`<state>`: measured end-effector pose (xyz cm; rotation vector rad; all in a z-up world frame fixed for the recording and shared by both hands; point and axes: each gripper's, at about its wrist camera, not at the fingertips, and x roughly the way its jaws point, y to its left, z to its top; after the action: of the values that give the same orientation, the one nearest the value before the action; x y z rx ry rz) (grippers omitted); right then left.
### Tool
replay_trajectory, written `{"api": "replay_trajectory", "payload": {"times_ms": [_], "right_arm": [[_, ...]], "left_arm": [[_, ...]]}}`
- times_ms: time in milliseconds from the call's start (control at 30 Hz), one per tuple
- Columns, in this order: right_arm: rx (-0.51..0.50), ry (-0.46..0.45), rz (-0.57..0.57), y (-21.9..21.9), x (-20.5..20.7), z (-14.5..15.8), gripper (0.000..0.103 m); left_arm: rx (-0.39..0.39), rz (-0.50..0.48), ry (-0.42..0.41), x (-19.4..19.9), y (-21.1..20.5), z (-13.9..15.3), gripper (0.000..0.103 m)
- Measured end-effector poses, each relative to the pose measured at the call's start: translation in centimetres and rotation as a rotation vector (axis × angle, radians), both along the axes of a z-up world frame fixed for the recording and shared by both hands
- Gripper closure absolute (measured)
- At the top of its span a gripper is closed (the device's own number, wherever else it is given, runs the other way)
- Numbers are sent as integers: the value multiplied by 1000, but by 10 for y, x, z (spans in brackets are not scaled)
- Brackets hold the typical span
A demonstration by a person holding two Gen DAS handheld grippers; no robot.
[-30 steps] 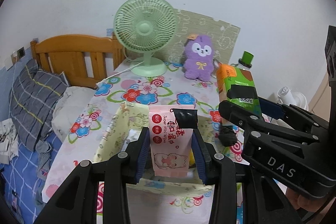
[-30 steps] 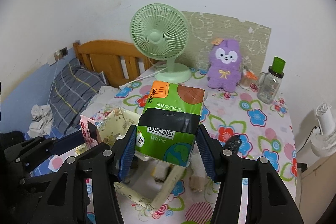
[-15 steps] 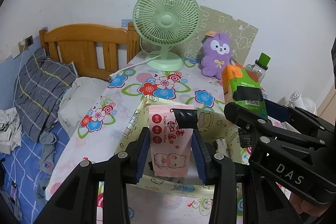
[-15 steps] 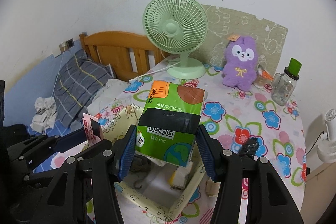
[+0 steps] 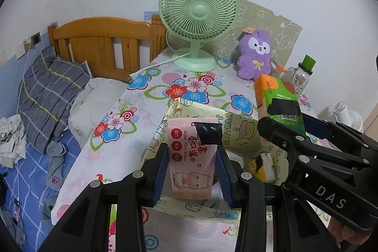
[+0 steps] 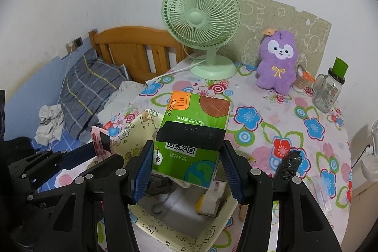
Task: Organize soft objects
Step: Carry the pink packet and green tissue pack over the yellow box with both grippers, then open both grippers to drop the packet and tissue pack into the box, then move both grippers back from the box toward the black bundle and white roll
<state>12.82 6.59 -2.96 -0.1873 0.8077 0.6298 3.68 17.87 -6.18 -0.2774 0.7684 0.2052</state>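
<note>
My left gripper (image 5: 192, 171) is shut on a pink pack of mini wipes (image 5: 191, 157), held upright over the near edge of a yellow cartoon-print fabric box (image 5: 238, 136). My right gripper (image 6: 186, 171) is shut on a green tissue pack (image 6: 191, 134) with a black tape band, held above the same box (image 6: 179, 223). The box holds a yellow sponge-like item (image 5: 264, 165) and other small things. The right gripper with the green pack (image 5: 278, 105) shows at the right of the left wrist view. A purple plush toy (image 6: 277, 65) sits at the back of the table.
A green desk fan (image 6: 200, 18) stands at the table's back, its cable running left. A glass bottle with a green cap (image 6: 330, 89) stands at the back right. A black object (image 6: 289, 164) lies right of the box. A bed with a wooden headboard (image 5: 101, 46) lies to the left.
Both grippers have moved forward and higher over the table with their packs still held. The box now lies closer beneath them, and the fan and plush look nearer.
</note>
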Motion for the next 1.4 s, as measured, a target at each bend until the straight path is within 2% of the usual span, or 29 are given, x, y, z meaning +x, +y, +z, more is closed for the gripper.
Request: {"api": "replay_trajectory", "payload": {"times_ms": [333, 400, 567, 1000, 1400], "right_arm": [[-14, 19, 3, 2, 1, -6, 44], [-14, 26, 2, 1, 2, -7, 43], [-2, 47, -6, -2, 4, -8, 30], [15, 19, -13, -17, -6, 6, 29], [32, -8, -101, -70, -9, 18, 29]], "left_arm": [[-2, 3, 20, 2, 2, -5, 60], [-1, 1, 26, 2, 2, -6, 52], [-6, 3, 24, 0, 4, -6, 41], [1, -8, -3, -7, -5, 5, 31], [28, -73, -38, -7, -45, 19, 18]]}}
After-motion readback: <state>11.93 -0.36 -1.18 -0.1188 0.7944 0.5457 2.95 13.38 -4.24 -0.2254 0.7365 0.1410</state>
